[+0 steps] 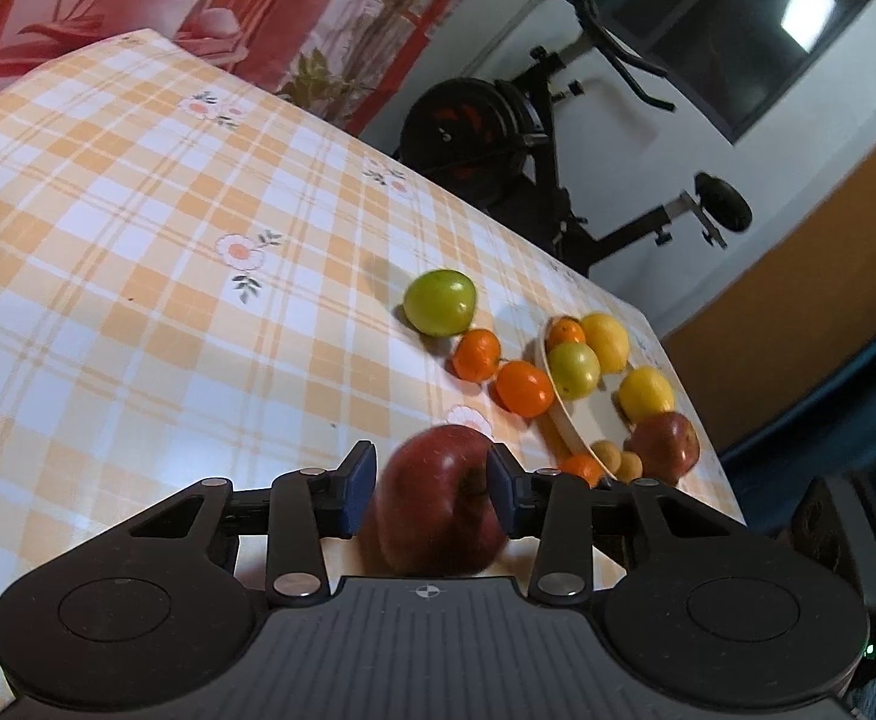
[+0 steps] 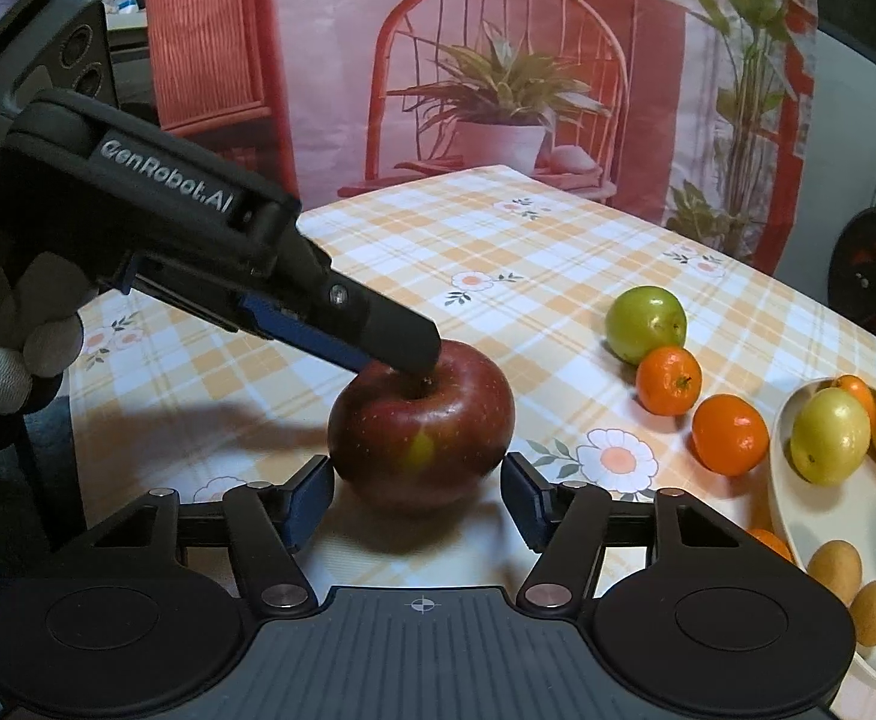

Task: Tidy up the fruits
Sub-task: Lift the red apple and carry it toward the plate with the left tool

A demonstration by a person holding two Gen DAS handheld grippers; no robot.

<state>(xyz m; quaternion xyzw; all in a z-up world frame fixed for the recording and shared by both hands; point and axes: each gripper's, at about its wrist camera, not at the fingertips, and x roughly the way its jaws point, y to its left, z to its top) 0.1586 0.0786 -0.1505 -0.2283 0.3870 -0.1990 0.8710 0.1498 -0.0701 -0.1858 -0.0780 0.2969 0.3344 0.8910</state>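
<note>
A red apple (image 1: 438,504) (image 2: 420,432) rests on the checked tablecloth. My left gripper (image 1: 431,477) is shut on it, blue pads against its sides; in the right wrist view one of its fingers (image 2: 396,339) sits in the stem dip. My right gripper (image 2: 417,498) stands open, its pads flanking the apple's near side without pressing. A green fruit (image 1: 440,302) (image 2: 646,315) and two oranges (image 1: 477,354) (image 2: 730,434) lie loose beside a cream plate (image 1: 564,414) (image 2: 777,480). The plate holds lemons, a green fruit, another red apple (image 1: 665,447) and small tan fruits.
The table's edge (image 1: 708,420) runs just past the plate on the right. An exercise bike (image 1: 498,138) stands behind the table. A gloved hand (image 2: 6,354) holds the left gripper. A printed red backdrop (image 2: 498,60) hangs at the far end.
</note>
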